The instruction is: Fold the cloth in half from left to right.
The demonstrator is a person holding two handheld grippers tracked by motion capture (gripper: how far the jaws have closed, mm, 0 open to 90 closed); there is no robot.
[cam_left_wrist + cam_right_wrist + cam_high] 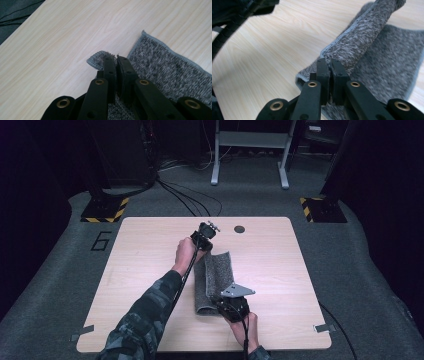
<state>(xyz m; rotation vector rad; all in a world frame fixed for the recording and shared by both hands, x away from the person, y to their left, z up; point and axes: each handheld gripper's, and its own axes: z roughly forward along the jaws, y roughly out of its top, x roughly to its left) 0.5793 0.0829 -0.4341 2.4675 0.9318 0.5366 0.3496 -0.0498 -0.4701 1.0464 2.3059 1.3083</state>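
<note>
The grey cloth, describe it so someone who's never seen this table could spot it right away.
On the wooden table, right of centre, lies the cloth, a fuzzy speckled grey piece partly folded over itself. The left gripper and right gripper each pinch an end; nothing else there is soft.

Towel (215, 277): grey-flecked knitted cloth, fuzzy rough nap, stitched hem along the edge. Table (150, 270): pale wood-grain laminate, smooth, low sheen. Left gripper (116, 60) and right gripper (329, 62): matt black plastic-looking jaws with brass-coloured eyelets (the right one carries a dull grey metal plate on top). Floor (60, 285): dark grey carpet, matt. Sleeve (145, 320): camouflage-print cloth.
</note>
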